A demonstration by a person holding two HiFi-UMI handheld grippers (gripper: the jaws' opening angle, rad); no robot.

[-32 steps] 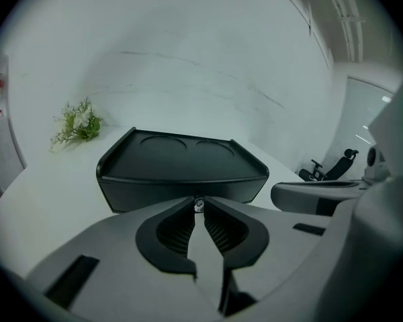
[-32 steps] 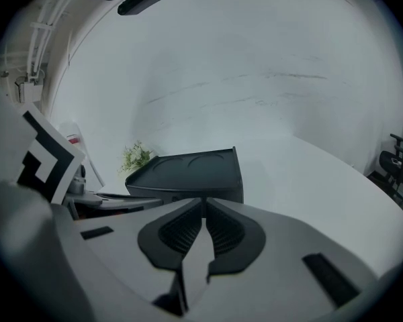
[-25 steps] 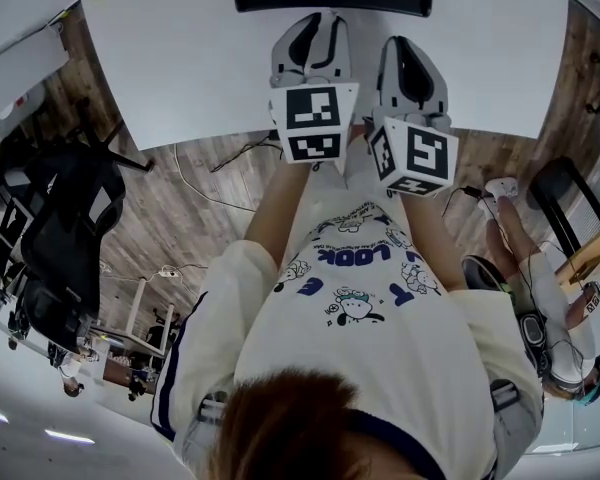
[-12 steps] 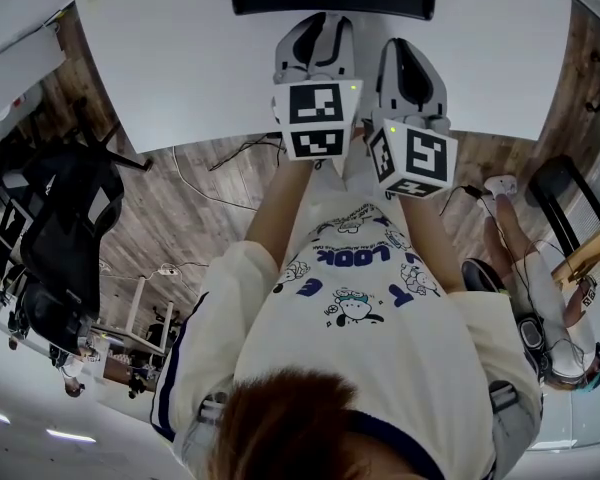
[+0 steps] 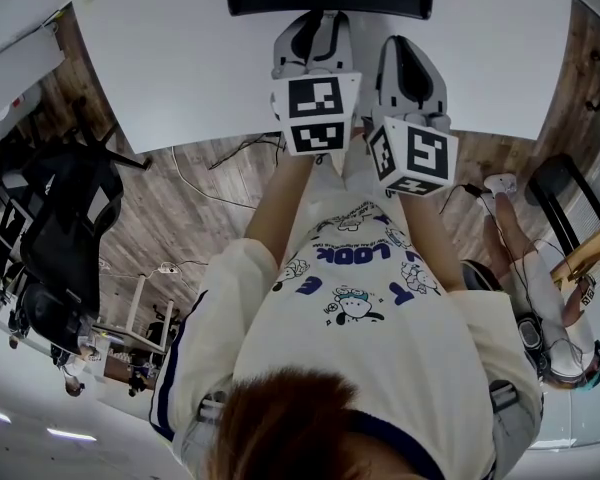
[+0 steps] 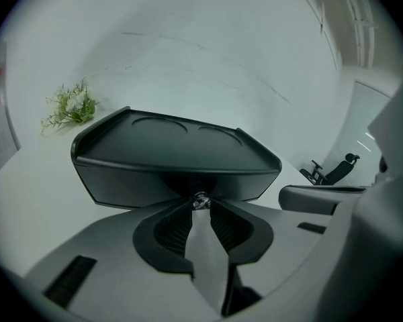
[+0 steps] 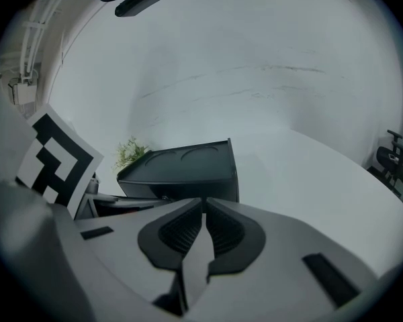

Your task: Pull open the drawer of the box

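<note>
- The white table point(image 5: 180, 58) fills the top of the head view. The black box point(image 6: 168, 146) sits at its far edge, top centre of that frame, and takes up the middle of the left gripper view.
- The box's tray-like top shows two round recesses. Its dark drawer front point(image 6: 141, 183) faces the person and looks flush with the body, so the drawer appears unopened.
- The left gripper point(image 6: 200, 205) points straight at that front. Its jaws are drawn almost together, leaving only a thin wedge of gap, and their tips pinch the small shiny knob point(image 6: 200, 199) at the bottom centre of the front.
- The right gripper point(image 7: 203, 205) hangs just beside the left one, a little nearer the person, at centre right of the head view. Its jaws are closed with only a slit between the pads, and they hold and touch nothing.
- The step in hand looks like the pull itself. It would go best straight back along the drawer's line, level and steady, with the pinch kept firm so the tiny knob does not slip out. The light box may slide along; the free gripper could brace it.
- A small green sprig point(image 6: 70, 106) lies on the table at the left of the left gripper view, well apart from the box.
</note>
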